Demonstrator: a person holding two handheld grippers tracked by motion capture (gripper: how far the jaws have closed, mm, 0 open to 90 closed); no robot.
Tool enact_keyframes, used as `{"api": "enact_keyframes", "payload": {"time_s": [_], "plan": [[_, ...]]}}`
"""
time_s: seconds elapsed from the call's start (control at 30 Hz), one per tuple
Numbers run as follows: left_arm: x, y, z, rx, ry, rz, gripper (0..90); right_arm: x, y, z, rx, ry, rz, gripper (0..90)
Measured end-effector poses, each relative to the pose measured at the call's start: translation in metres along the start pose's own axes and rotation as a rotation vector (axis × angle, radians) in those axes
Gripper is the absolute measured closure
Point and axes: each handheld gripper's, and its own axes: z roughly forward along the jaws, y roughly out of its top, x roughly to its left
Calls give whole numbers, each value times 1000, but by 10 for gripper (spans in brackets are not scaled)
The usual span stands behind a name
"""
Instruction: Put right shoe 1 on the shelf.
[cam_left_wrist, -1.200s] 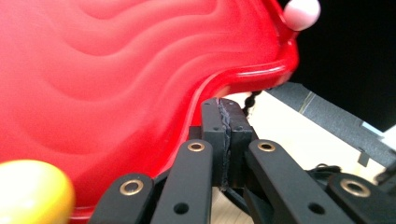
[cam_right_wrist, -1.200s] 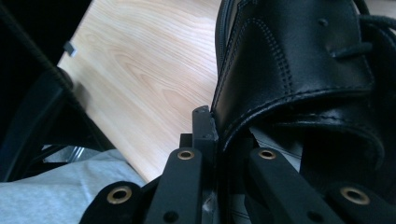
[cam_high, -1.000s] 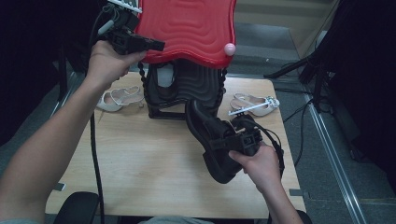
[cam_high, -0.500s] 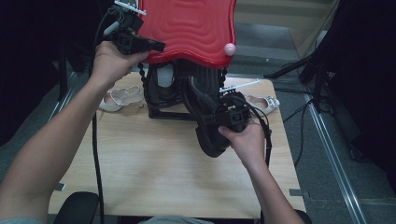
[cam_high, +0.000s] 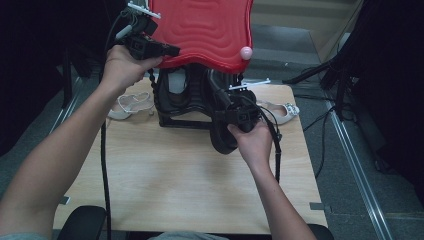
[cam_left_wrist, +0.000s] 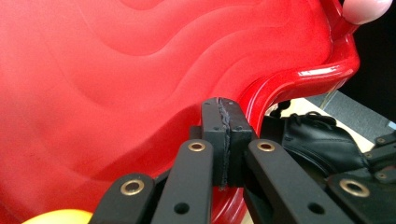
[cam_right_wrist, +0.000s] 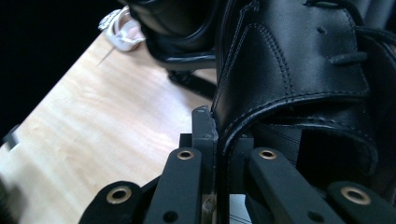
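Observation:
A red wavy lid (cam_high: 205, 30) with a pink knob (cam_high: 245, 52) stands raised over a black shoe box (cam_high: 182, 97). My left gripper (cam_high: 170, 50) is at the lid's lower left rim. In the left gripper view its pads (cam_left_wrist: 224, 107) are pressed together right at the red rim (cam_left_wrist: 303, 74). My right gripper (cam_high: 235, 117) is shut on the collar of a black leather lace-up shoe (cam_high: 222, 137), with leather pinched between the pads (cam_right_wrist: 217, 126). The shoe (cam_right_wrist: 299, 60) hangs at the box's right front, partly under the lid. Another dark shoe (cam_high: 175, 92) sits inside.
A white sandal (cam_high: 127, 105) lies left of the box on the wooden table (cam_high: 165, 180). A second white sandal (cam_high: 282, 112) lies to its right. Cables (cam_high: 105, 165) trail from both grippers. A metal rail (cam_high: 350, 155) runs along the floor on the right.
My right hand has carried the black shoe away from me and to the left, from the table's right side up to the box. The left hand and the lid have stayed put.

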Motion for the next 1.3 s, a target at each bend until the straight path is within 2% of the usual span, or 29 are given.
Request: {"api": "enact_keyframes", "payload": {"time_s": [0.1,0.17,0.27,0.6,0.8,0.93,1.03,1.2,1.3], "plan": [[1,0,2,-9,-14,12,900,-1,2,4,-18,-30,2,871],[2,2,3,-7,-26,0,900,0,3,8,-25,-30,8,870],[3,3,4,-4,-37,4,900,5,5,12,-35,-63,-7,870],[3,4,4,6,-44,3,900,10,10,24,-90,-94,17,870],[3,4,4,0,-41,5,900,18,13,40,-122,-129,-15,868],[2,3,4,0,-35,12,900,22,17,54,-141,-146,-20,865],[2,3,4,2,-36,14,900,26,20,61,-157,-179,-40,864],[2,3,3,2,-34,13,900,23,26,68,-183,-221,-46,865],[2,3,3,3,-28,16,900,16,28,74,-196,-251,-60,864]]}}
